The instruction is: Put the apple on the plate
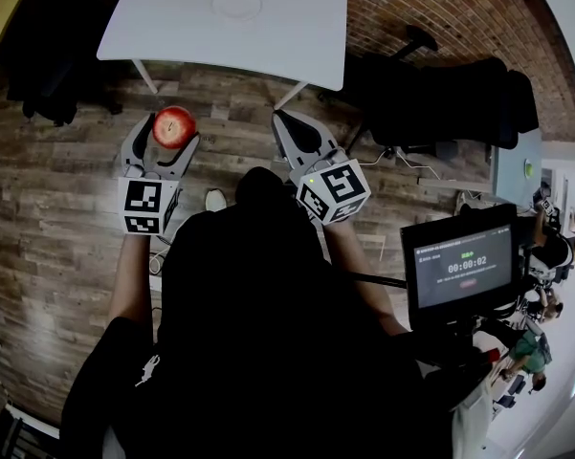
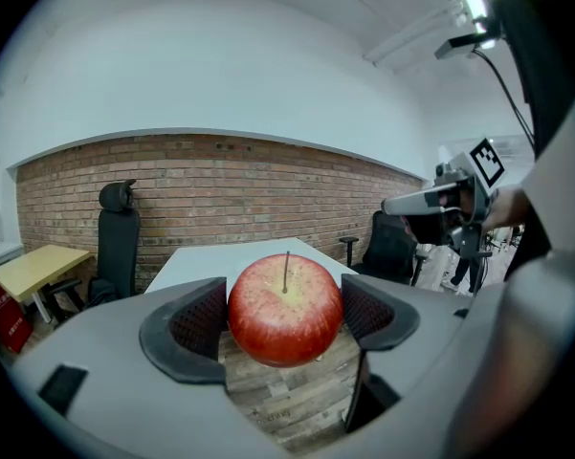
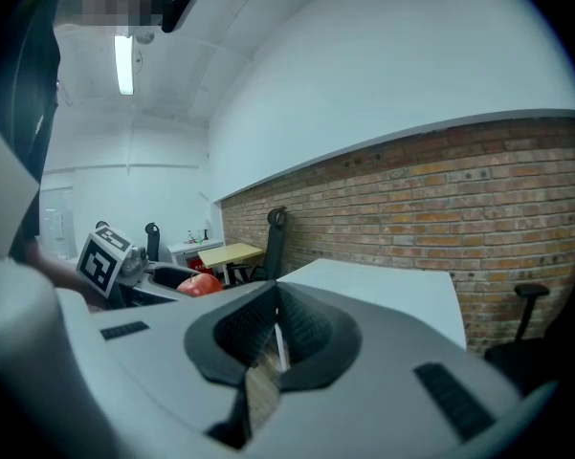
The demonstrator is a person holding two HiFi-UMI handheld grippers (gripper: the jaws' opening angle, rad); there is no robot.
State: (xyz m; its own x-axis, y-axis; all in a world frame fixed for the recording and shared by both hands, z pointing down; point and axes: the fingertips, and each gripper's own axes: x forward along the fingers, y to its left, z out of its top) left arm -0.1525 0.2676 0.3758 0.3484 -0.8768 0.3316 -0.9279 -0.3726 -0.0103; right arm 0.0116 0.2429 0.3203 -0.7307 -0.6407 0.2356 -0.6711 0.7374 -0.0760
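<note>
A red apple (image 1: 173, 126) sits between the jaws of my left gripper (image 1: 163, 142), which is shut on it; in the left gripper view the apple (image 2: 285, 308) fills the gap, stem up, both pads against its sides. A white plate (image 1: 236, 4) rests on the white table (image 1: 297, 36) ahead of me. My right gripper (image 1: 294, 134) is shut with nothing in it; its pads (image 3: 311, 333) meet in the right gripper view. Both grippers hang over the wooden floor, short of the table's near edge. From the right gripper view the apple (image 3: 201, 286) shows at the left.
A black office chair (image 1: 450, 103) stands right of the table, another dark chair (image 2: 117, 237) by the brick wall. A yellow desk (image 2: 33, 268) sits at the left. A monitor on a stand (image 1: 459, 266) is at my right. White table legs (image 1: 145, 76) angle down below the tabletop.
</note>
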